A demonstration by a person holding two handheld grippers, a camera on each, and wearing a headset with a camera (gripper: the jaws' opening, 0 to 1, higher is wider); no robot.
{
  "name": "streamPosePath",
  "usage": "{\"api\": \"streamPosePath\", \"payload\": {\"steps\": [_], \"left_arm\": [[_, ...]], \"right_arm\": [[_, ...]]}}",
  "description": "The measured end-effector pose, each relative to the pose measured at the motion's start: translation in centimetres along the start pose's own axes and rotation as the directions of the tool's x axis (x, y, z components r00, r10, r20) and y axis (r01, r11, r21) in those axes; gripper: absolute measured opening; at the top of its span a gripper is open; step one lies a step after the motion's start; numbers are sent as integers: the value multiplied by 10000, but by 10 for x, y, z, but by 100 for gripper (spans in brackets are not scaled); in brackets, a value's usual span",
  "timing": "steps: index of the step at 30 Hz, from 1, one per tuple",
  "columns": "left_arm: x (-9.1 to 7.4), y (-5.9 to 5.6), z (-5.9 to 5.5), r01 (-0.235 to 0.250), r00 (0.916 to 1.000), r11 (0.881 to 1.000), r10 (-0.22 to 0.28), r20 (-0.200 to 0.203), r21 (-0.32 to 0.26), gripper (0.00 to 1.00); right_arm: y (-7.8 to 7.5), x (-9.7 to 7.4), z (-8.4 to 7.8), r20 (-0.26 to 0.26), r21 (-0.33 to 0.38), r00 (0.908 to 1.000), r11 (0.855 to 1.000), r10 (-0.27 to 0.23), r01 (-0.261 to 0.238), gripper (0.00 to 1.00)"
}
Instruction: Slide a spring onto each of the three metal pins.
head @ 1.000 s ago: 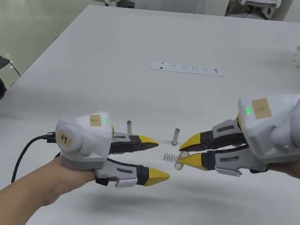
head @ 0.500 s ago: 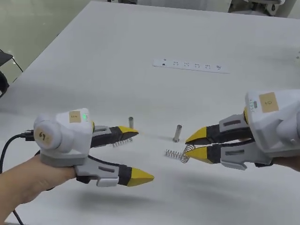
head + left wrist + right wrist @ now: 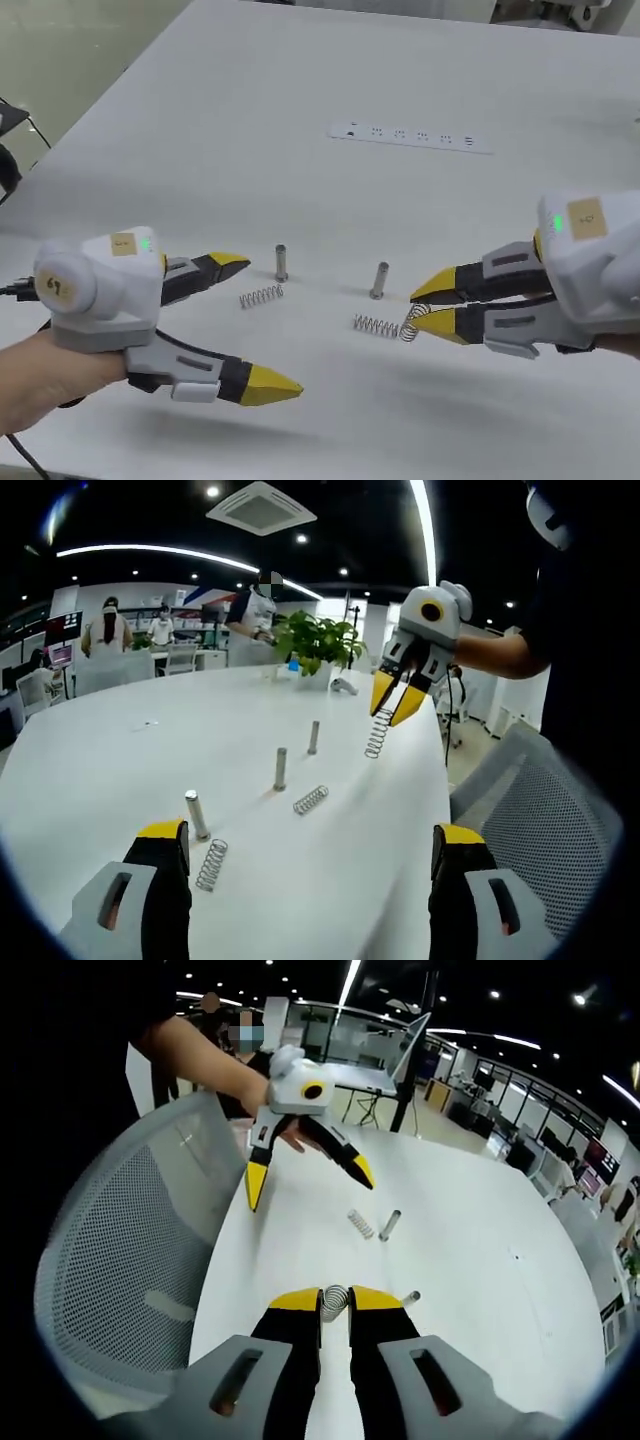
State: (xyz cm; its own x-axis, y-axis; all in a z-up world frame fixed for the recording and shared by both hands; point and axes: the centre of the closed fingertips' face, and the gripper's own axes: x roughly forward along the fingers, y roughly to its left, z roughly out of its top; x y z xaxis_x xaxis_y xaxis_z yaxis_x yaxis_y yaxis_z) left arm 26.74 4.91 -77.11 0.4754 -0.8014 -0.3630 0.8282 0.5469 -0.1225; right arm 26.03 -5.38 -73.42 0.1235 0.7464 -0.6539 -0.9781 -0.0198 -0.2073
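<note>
Two metal pins (image 3: 281, 262) (image 3: 380, 280) stand upright on the white table (image 3: 300, 120). In the left gripper view there are three pins (image 3: 196, 815) (image 3: 280, 768) (image 3: 313, 737). One spring (image 3: 261, 296) lies beside the left pin, another spring (image 3: 375, 324) lies in front of the right pin. My right gripper (image 3: 420, 308) is shut on a third spring (image 3: 337, 1295), which hangs off its tips (image 3: 377, 734) just right of the lying one. My left gripper (image 3: 255, 322) stands open and empty, left of the pins.
A white power strip (image 3: 410, 138) lies farther back on the table. A grey mesh chair (image 3: 120, 1250) stands at the near table edge. A potted plant (image 3: 315, 640) sits at the table's far end, with people at desks beyond.
My left gripper has drawn back to the left, uncovering the spring beside the left pin. The right gripper has shifted slightly right, the spring still in its tips.
</note>
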Motion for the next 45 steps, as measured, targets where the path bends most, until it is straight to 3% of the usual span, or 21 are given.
{"api": "streamPosePath", "payload": {"steps": [13,22,45], "left_arm": [[-16,15,7,-540,9981,9983,546,281,-233,98],[-20,22,5,-729,9969,9969,737,275,-309,98],[-26,28,0,-988,9947,9942,999,250,-421,98]], "right_arm": [[-2,0,-23,-791,-331,9969,9994,22,-48,7],[-9,-5,-31,-877,-119,9961,9999,-118,108,7],[-44,-34,-63,-1343,624,9833,9893,-1225,1317,7]]}}
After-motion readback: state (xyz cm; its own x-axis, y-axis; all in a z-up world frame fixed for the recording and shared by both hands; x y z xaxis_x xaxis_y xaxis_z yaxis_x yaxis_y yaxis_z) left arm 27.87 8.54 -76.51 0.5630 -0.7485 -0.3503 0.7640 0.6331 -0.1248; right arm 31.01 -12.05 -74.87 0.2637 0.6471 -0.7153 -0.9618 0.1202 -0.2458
